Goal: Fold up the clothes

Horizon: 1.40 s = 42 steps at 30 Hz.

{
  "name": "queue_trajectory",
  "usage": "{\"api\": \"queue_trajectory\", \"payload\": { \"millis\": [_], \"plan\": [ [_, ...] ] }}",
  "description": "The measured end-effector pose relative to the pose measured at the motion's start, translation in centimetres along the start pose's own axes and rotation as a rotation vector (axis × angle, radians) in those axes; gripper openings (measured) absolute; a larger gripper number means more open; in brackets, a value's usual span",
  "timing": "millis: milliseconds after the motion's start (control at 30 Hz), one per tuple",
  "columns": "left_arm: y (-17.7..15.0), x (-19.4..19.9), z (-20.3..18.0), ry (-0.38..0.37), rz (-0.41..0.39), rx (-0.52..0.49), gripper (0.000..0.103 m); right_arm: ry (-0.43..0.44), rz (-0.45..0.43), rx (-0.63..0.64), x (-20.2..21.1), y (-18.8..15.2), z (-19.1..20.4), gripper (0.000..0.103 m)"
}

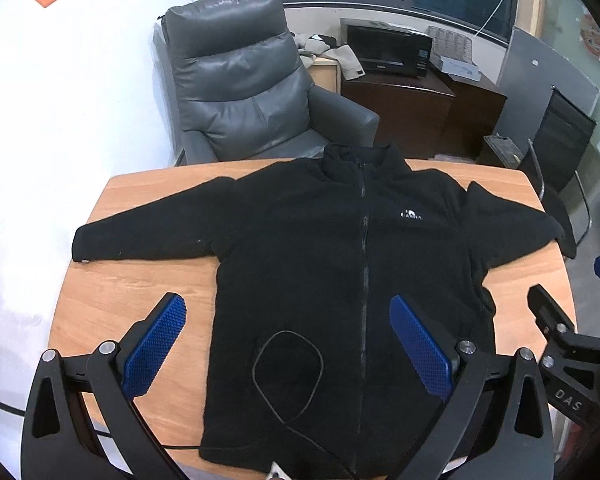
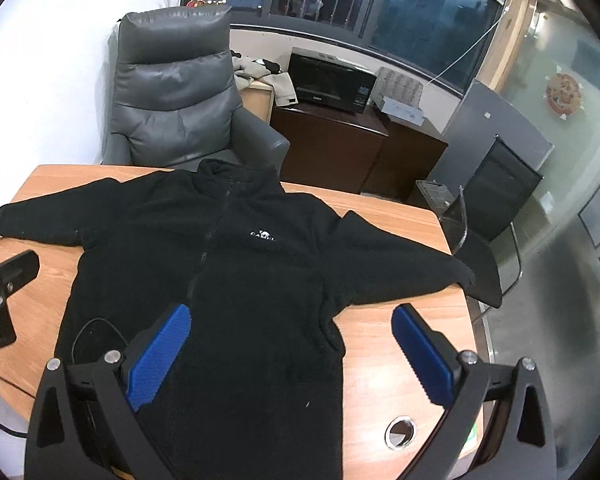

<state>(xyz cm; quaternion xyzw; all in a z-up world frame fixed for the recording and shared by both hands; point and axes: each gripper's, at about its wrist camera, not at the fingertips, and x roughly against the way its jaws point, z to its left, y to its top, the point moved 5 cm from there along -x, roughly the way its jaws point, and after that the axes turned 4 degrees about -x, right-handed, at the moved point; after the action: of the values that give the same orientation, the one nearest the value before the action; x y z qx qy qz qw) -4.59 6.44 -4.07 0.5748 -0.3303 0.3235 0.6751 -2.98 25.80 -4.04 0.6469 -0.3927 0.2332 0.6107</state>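
Observation:
A black fleece jacket lies flat and face up on the wooden table, zipped, collar at the far edge, both sleeves spread out to the sides. It also shows in the right wrist view. My left gripper is open and empty, above the jacket's lower left part. My right gripper is open and empty, above the jacket's lower right part. Each gripper shows at the edge of the other's view: the right one and the left one.
A thin black cable loops over the jacket's hem. A grey leather armchair stands behind the table. A dark cabinet with a microwave is at the back. A metal chair stands right of the table. A cable hole is in the tabletop.

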Motion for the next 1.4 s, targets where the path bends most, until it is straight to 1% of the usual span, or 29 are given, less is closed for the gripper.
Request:
{"api": "queue_trajectory", "payload": {
  "millis": [133,200,267,333,400,467,567,667,733,767,833,900,967,1000,1100,1167,1200,1233,1267,1300,1367,1400],
  "plan": [
    [3.4,-2.8,-3.4,-0.015,-0.002,-0.017,0.103,0.009,0.006,-0.043,-2.5,0.6,-3.3,0.103],
    [4.5,-5.1,-5.1,-0.053,-0.007,-0.038,0.103,0.051,-0.036,-0.037,-3.7,0.3,-5.8,0.103],
    [5.4,-8.1,-6.9,-0.083,-0.001,-0.057,0.103,0.063,-0.100,-0.058,-5.1,-0.3,-9.8,0.103],
    [6.3,-10.9,-8.5,-0.097,0.012,-0.072,0.103,0.064,-0.131,-0.113,-6.9,-1.2,-15.7,0.103],
    [6.9,-14.1,-9.9,-0.111,0.034,-0.075,0.103,0.059,-0.138,-0.182,-9.2,-2.3,-22.0,0.103],
    [7.6,-17.1,-11.6,-0.145,0.055,-0.070,0.103,0.050,-0.117,-0.272,-12.7,-3.8,-29.7,0.103],
    [8.6,-21.1,-14.0,-0.202,0.082,-0.056,0.103,0.090,-0.056,-0.445,-17.7,-6.3,-39.3,0.103],
    [9.3,-24.8,-16.9,-0.253,0.097,-0.078,0.103,0.137,-0.027,-0.581,-22.9,-8.4,-47.0,0.103],
    [9.8,-27.3,-19.3,-0.303,0.119,-0.120,0.103,0.199,0.027,-0.643,-26.8,-9.6,-50.1,0.103],
    [10.0,-28.0,-20.4,-0.322,0.126,-0.139,0.103,0.252,0.060,-0.677,-29.1,-10.2,-51.4,0.103],
    [10.4,-29.6,-23.6,-0.367,0.126,-0.201,0.103,0.318,0.087,-0.718,-32.3,-11.1,-53.2,0.103],
    [10.9,-31.0,-27.1,-0.415,0.116,-0.285,0.103,0.390,0.098,-0.768,-35.3,-11.6,-54.4,0.103],
    [11.4,-32.2,-30.3,-0.442,0.107,-0.355,0.103,0.478,0.098,-0.846,-37.9,-12.4,-55.6,0.103],
    [11.7,-32.7,-31.9,-0.454,0.102,-0.388,0.103,0.503,0.102,-0.885,-39.0,-12.6,-56.0,0.103],
    [12.2,-34.1,-35.7,-0.491,0.093,-0.454,0.103,0.617,0.091,-1.002,-41.4,-13.2,-56.7,0.102],
    [12.3,-35.1,-37.7,-0.500,0.093,-0.503,0.103,0.683,0.084,-1.053,-42.6,-13.2,-56.5,0.095],
    [12.2,-35.5,-38.3,-0.492,0.098,-0.519,0.103,0.698,0.077,-1.064,-43.0,-13.3,-56.5,0.082],
    [12.2,-35.9,-38.9,-0.485,0.103,-0.535,0.103,0.709,0.066,-1.073,-43.1,-13.3,-56.6,0.057],
    [12.1,-36.4,-39.3,-0.473,0.104,-0.547,0.103,0.708,0.045,-1.073,-42.8,-13.1,-56.6,0.040],
    [12.0,-36.8,-39.7,-0.458,0.103,-0.559,0.103,0.707,0.018,-1.068,-42.4,-13.0,-56.6,0.017],
    [11.9,-37.0,-40.0,-0.438,0.072,-0.579,0.103,0.693,-0.077,-1.034,-39.7,-12.2,-56.5,0.013],
    [12.0,-37.1,-40.0,-0.441,0.062,-0.574,0.103,0.686,-0.127,-1.022,-37.9,-11.9,-56.6,0.013]
  ]
}}
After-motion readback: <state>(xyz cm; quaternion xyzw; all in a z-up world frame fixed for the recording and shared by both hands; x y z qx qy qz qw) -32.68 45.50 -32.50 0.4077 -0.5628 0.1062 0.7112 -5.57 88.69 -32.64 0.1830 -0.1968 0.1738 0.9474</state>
